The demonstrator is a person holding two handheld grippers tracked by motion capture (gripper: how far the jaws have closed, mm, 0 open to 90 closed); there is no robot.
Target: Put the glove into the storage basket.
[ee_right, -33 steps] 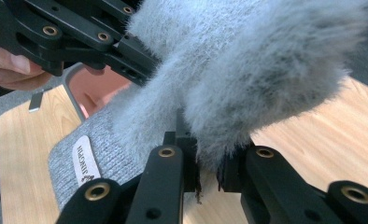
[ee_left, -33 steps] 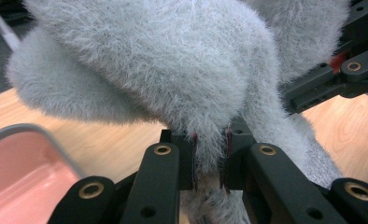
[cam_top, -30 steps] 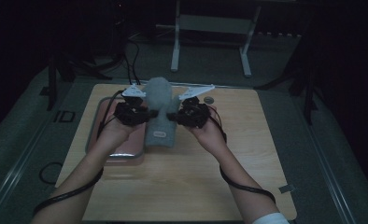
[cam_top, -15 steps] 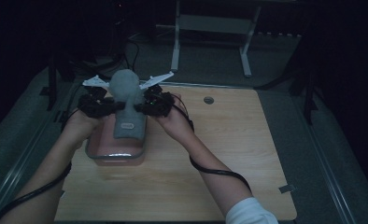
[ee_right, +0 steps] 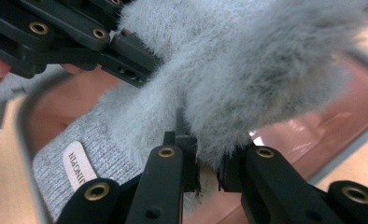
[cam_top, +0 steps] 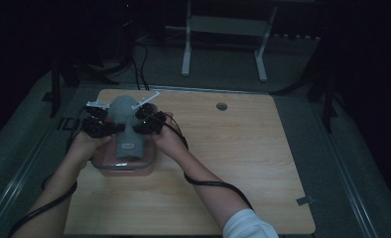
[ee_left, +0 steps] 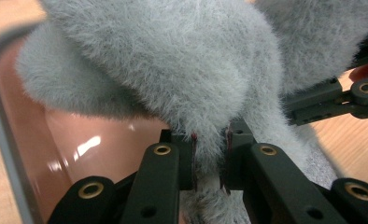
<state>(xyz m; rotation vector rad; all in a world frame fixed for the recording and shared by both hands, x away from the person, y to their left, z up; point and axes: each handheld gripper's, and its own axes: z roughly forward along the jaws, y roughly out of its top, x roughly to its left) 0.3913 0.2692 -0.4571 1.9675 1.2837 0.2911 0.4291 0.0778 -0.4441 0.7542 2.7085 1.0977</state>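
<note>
A grey fuzzy garment [cam_top: 125, 130], knitted at one end and bearing a small label [ee_right: 79, 164], is held between the two claws above a pink bin [cam_top: 124, 166] with a grey rim. The bin stands near the left edge of the worktop [cam_top: 243, 163], roughly midway between front and back.

The left claw [ee_left: 209, 158] is clenched on a fold of the fur; in the left gripper view the pile is seen pinched between the pads, with the pink inner wall of the bin just behind and below. The right claw [ee_right: 206, 163] is likewise clenched on the fur from the opposite side, and in its view the labelled knitted end is seen hanging down into the bin.

From the high view the garment is seen draped over the bin, its lower end at or inside the opening, its upper part bunched between the claws. Whether the lower end already rests on the bin floor cannot be told.

The carrying of the garment to the bin is judged to be done, and the lowering to be under way. What is left, by this reading: the bulk of the garment is to be brought below the rim, both grips are to be let go, and the claws are to be drawn clear without fur being dragged back out.
</note>
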